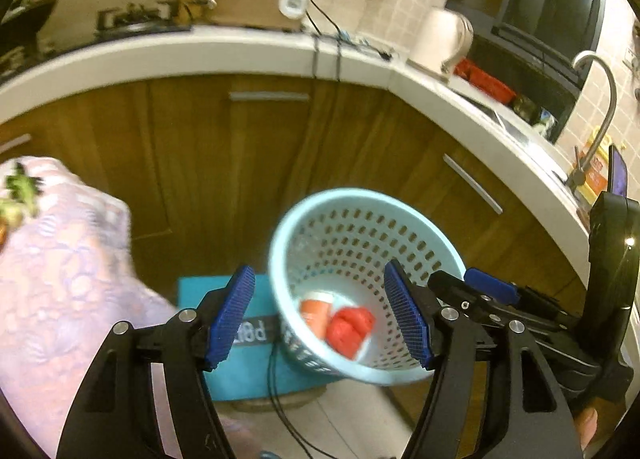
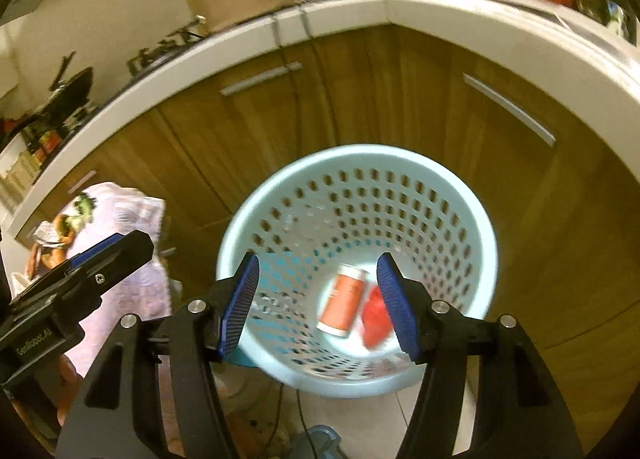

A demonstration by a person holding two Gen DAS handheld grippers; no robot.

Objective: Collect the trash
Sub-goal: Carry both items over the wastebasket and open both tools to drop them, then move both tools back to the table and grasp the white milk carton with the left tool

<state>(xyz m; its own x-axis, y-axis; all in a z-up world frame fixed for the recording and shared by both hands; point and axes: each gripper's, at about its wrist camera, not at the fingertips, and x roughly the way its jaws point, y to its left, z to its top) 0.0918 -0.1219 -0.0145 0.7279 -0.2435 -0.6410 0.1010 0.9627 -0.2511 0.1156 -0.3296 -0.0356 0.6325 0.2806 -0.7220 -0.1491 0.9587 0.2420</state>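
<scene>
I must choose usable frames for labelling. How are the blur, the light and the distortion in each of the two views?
Left wrist view: warm dim light, motion blur on the basket and the red trash; the left gripper stays sharp. Right wrist view: the orange can is smeared, the right gripper is crisp, and the fisheye bends the countertop strongly.

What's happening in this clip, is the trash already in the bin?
A person holds a pair of tongs in each hand over a pale blue perforated basket standing on the kitchen floor by wooden cabinets. Both the left tongs and the right tongs are open and hold nothing. Two pieces already lie at the basket's bottom: an orange can on its side and a crumpled red scrap beside it. The frames are motion-blurred, so finer detail cannot be told.
</scene>
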